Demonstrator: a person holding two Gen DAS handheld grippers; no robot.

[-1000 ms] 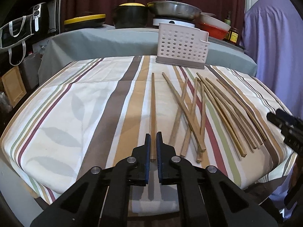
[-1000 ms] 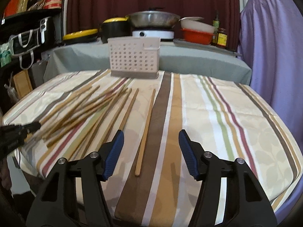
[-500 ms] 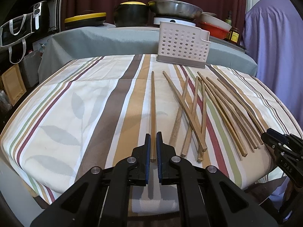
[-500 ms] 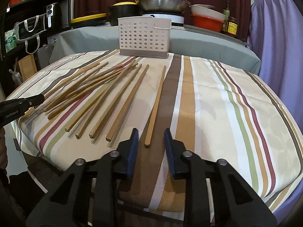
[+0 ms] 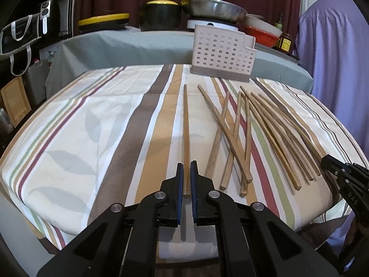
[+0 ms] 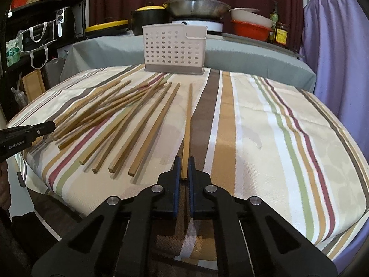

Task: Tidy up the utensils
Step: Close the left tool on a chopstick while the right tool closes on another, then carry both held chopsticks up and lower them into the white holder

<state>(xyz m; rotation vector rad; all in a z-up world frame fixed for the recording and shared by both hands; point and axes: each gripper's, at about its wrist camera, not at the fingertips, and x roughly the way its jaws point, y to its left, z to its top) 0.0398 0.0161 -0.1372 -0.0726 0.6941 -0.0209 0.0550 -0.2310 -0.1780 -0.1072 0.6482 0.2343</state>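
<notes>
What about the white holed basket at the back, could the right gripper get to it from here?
Probably yes. The right gripper has just closed on a chopstick at its near end, and the striped cloth ahead up to the basket carries only that chopstick; the pile lies to its left.

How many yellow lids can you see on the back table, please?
2: a domed lid on the black pot, left of the steel pan; a flat lid further left. Others may be hidden.
</notes>
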